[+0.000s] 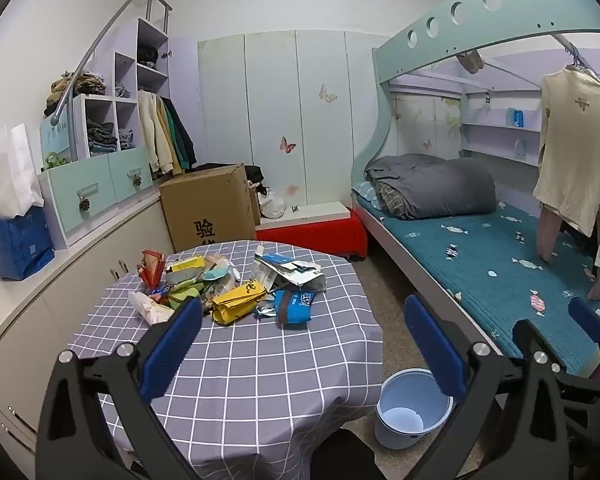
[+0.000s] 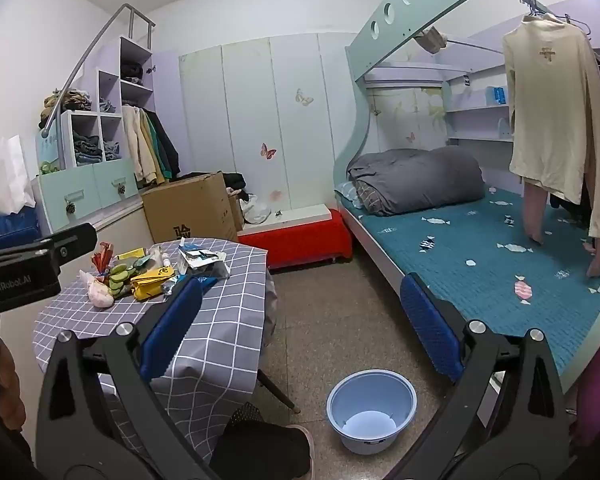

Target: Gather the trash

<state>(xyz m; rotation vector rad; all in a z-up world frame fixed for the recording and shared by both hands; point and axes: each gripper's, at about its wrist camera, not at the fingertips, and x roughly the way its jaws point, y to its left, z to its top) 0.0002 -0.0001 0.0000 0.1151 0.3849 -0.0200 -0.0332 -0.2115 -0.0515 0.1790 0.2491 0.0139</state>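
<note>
A pile of trash (image 1: 228, 284) lies on the far part of a round table with a grey checked cloth (image 1: 260, 380). It holds a yellow packet (image 1: 238, 300), a blue packet (image 1: 294, 306), a red wrapper (image 1: 152, 268) and torn white paper (image 1: 292, 274). My left gripper (image 1: 302, 344) hovers open over the table's near half, short of the pile, with nothing between its blue pads. My right gripper (image 2: 300, 324) is open and empty to the right of the table (image 2: 220, 320), above the floor. A light blue bin (image 2: 372, 416) stands on the floor below it; the same bin (image 1: 412, 412) sits beside the table.
A cardboard box (image 1: 212, 208) and a red-covered bench (image 1: 312, 232) stand behind the table. A bunk bed with a teal mattress (image 1: 500, 260) fills the right side, with a cream garment (image 1: 576, 160) hanging over it. Low cabinets (image 1: 60, 292) run along the left wall.
</note>
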